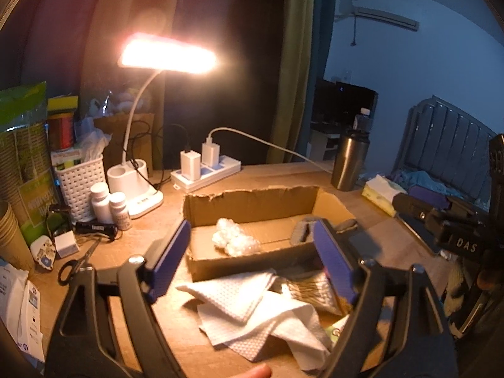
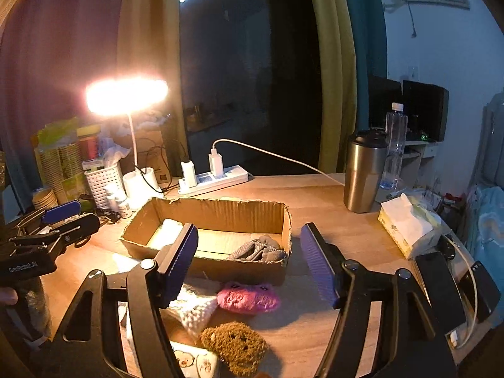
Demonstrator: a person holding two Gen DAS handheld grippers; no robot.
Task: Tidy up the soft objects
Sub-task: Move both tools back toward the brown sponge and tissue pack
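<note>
- Soft objects lie partly inside a cardboard box (image 2: 220, 211) and partly on the wooden desk (image 2: 315, 198) near it; the box, open-topped with torn edges, sits mid-desk.
- White waffle-textured cloths (image 1: 252, 315) lie crumpled on the desk just near the box's near wall, in the left wrist view, under the left gripper.
- Grey knitted gloves (image 2: 258, 249) rest inside the box at its right end, against the near wall.
- A white crinkled plastic bundle (image 1: 234, 236) lies inside the box toward its left end.
- A pink plush piece (image 2: 249, 297) lies on the desk just near the box, between the right gripper's fingers as seen from that view, not touched by them.
- A brown fuzzy round piece (image 2: 234, 346) sits nearer than the pink one, with a white knitted piece (image 2: 197, 310) to its left.
- Left gripper (image 1: 252, 267): released, blue pads spread wide, nothing between them; it hovers above the cloths.
- Right gripper (image 2: 249, 261): also released, pads apart, hovering above the plush pieces.
- A lit desk lamp (image 1: 167, 53) stands at the far left, a white power strip (image 1: 208, 173) beside it.
- A steel tumbler (image 2: 363, 173) stands far right, a tissue pack (image 2: 409, 226) nearer on the right.
- Scissors (image 1: 78, 261) lie at the left edge.
</note>
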